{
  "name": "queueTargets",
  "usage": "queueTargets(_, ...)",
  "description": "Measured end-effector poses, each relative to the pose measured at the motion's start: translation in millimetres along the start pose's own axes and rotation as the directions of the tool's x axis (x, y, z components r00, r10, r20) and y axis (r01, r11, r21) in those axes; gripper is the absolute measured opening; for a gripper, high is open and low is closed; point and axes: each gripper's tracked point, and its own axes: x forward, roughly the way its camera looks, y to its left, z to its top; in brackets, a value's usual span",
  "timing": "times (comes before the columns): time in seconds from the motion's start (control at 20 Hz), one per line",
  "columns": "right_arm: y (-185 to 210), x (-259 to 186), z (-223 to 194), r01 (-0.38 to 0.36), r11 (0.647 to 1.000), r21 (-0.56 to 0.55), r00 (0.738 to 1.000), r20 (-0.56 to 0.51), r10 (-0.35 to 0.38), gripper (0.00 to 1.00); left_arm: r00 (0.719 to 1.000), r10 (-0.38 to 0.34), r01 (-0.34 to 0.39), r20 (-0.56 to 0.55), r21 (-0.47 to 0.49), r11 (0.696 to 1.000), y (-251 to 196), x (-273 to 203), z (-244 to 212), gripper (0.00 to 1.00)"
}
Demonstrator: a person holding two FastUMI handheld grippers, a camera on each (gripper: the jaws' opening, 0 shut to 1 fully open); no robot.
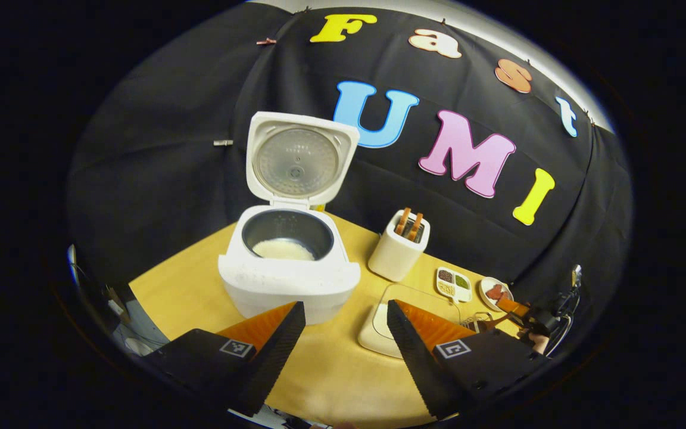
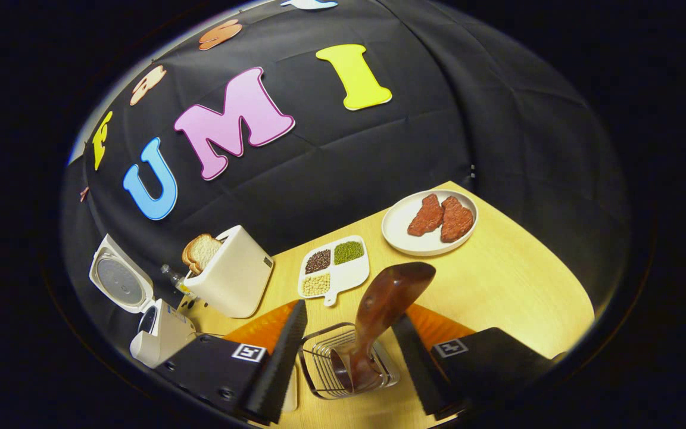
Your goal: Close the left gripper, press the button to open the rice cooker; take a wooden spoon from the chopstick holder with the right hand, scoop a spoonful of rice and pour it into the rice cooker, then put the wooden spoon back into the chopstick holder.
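Observation:
The white rice cooker (image 1: 288, 280) stands open with its lid (image 1: 298, 158) upright, and white rice (image 1: 283, 249) lies in the pot. My left gripper (image 1: 346, 307) hovers open just in front of it, holding nothing. In the right gripper view the wooden spoon (image 2: 387, 298) stands in the wire chopstick holder (image 2: 349, 366), wide end up. My right gripper (image 2: 350, 313) is open, one finger on each side of the spoon. The rice cooker (image 2: 158, 336) sits at that view's far left. The right gripper (image 1: 533, 322) also shows at the far right of the left gripper view.
A white toaster (image 1: 399, 250) (image 2: 233, 271) with bread stands right of the cooker. A divided dish of grains (image 2: 334, 268) (image 1: 454, 284) and a plate of meat (image 2: 430, 221) (image 1: 493, 292) sit farther right. A white square dish (image 1: 379, 333) lies by my left gripper. The booth wall is close behind.

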Motion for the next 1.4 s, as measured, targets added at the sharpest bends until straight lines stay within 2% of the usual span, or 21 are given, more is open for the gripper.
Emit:
queueTargets(0.05,-3,-9,7,0.013,1.0,-0.017,0.999,0.031,-0.013,0.94,0.998,0.039,-0.04,0.041,0.024,0.999,12,0,15,0.96)
queueTargets(0.1,-5,-19,12,0.028,0.999,-0.037,0.998,0.053,-0.026,0.97,0.993,0.073,-0.077,0.091,0.046,0.996,23,0,31,0.96)
queueTargets(0.25,-14,-48,26,0.071,0.992,-0.103,0.992,0.113,-0.059,0.98,0.976,0.107,-0.126,0.19,0.092,0.988,36,3,77,0.95)
queueTargets(0.4,-15,-80,37,0.095,0.985,-0.145,0.985,0.158,-0.072,0.99,0.968,0.127,-0.149,0.215,0.09,0.985,45,13,113,0.95)
queueTargets(0.55,-12,-116,36,0.107,0.975,-0.197,0.984,0.165,-0.074,0.98,0.969,0.078,-0.087,0.235,0.029,0.996,31,23,155,0.95)
queueTargets(0.7,-11,-150,42,0.138,0.953,-0.271,0.973,0.218,-0.079,0.98,0.955,0.084,-0.099,0.284,0.036,0.994,36,40,202,0.95)
queueTargets(0.85,7,-174,41,0.116,0.949,-0.292,0.97,0.241,-0.044,0.98,0.935,0.061,-0.071,0.348,0.017,0.997,31,58,250,0.95)
queueTargets(1.1,25,-188,27,0.09,0.95,-0.298,0.976,0.216,-0.025,0.98,0.909,0.073,-0.052,0.411,-0.063,0.997,48,104,314,0.95)
queueTargets(1.2,29,-190,27,0.091,0.952,-0.293,0.976,0.216,-0.027,0.98,0.898,0.087,-0.073,0.431,-0.049,0.996,60,127,334,0.95)
queueTargets(1.4,23,-194,44,0.139,0.937,-0.322,0.967,0.249,-0.058,0.98,0.911,0.074,-0.07,0.407,-0.024,0.997,75,178,359,0.95)
